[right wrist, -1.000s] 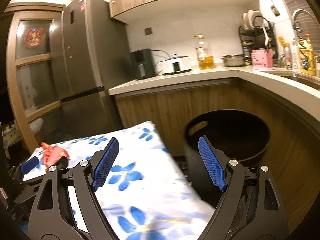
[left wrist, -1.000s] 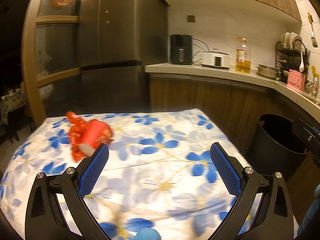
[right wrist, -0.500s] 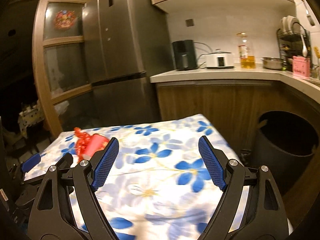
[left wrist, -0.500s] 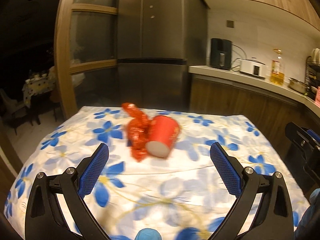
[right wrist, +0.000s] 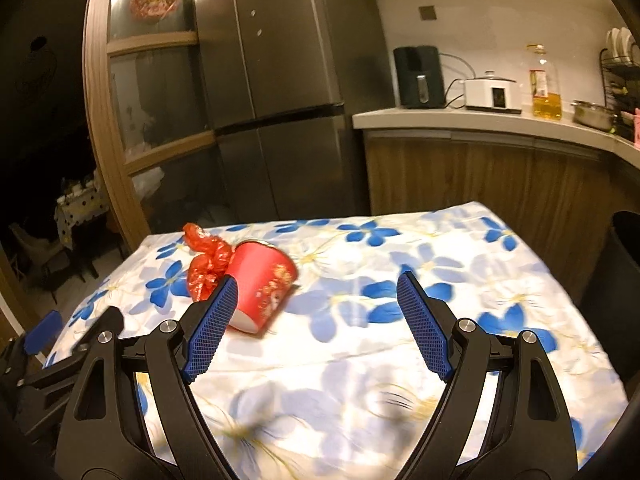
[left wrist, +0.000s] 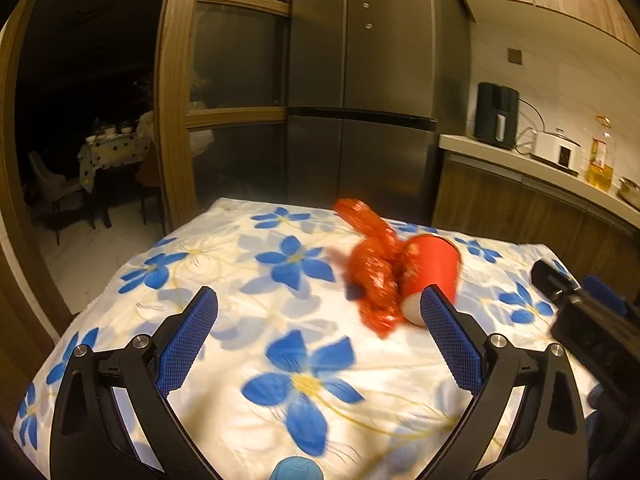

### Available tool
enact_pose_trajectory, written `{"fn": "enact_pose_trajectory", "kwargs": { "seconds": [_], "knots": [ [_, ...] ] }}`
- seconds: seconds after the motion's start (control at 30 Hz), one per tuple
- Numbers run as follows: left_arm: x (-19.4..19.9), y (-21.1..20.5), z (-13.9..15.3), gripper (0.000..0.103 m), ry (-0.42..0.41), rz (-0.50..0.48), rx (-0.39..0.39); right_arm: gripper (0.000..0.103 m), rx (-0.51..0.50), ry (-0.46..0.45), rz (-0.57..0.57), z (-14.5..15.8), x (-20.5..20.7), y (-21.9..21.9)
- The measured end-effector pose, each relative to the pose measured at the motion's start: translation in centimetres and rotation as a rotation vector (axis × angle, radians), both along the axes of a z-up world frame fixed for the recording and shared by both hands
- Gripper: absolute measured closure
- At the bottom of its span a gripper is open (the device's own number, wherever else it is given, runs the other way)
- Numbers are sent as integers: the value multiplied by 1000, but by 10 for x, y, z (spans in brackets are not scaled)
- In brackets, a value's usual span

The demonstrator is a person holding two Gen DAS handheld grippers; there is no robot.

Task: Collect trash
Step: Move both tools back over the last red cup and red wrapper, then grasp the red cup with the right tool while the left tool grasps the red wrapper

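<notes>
red cup (right wrist: 262, 284): tipped on its side on the table (right wrist: 460, 360), white base toward the cameras, mouth facing away; about 10 o'clock of table centre in the right wrist view. Lying down, so probably empty trash.
red wrapper (right wrist: 206, 266): crumpled, shiny, touching the cup's 9 o'clock side; both pieces sit together, which looks like one stop for both hands.
left tongs (left wrist: 318, 320): released, wide apart, nothing between them; cup and wrapper lie at roughly 1 o'clock ahead, cup partly behind the right pad.
right tongs (right wrist: 316, 320): released, wide, empty; cup at 10 o'clock, behind the left pad tip, contact not clear.
bin (right wrist: 618, 280): dark, on the floor at 3 o'clock off the table edge; likely drop spot.
step guess: approach, neither piece picked yet.
risk: the cup may roll if nudged.
</notes>
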State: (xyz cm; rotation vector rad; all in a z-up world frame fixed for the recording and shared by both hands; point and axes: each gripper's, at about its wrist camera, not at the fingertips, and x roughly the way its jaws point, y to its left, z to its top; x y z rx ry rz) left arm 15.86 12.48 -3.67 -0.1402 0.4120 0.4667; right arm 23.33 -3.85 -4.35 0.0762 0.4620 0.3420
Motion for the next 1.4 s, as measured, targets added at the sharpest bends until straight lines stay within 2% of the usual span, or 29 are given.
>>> {"fn": "enact_pose_trajectory", "kwargs": {
  "seconds": [0.3,0.5,0.7,0.77,0.93,0.97,1.2,1.4],
  "knots": [
    [8,28,-2,6,-16,31,-20,22,-35,77,47,-23,37,56],
    [12,48,-5,6,-24,42,-85,22,-30,142,44,-33,60,67],
    [15,58,-5,6,-32,60,-98,22,-45,175,62,-38,72,77],
    [16,60,-5,6,-32,61,-97,24,-46,196,67,-42,76,79],
    [19,61,-7,6,-22,61,-104,36,-45,226,72,-47,81,80],
    [19,61,-7,6,-22,61,-104,36,-46,229,72,-47,81,80],
    [22,60,-7,6,-13,44,-105,40,-28,202,67,-43,76,72],
    [37,53,-8,6,6,8,-105,40,-29,117,10,-31,58,34]
  ]
}}
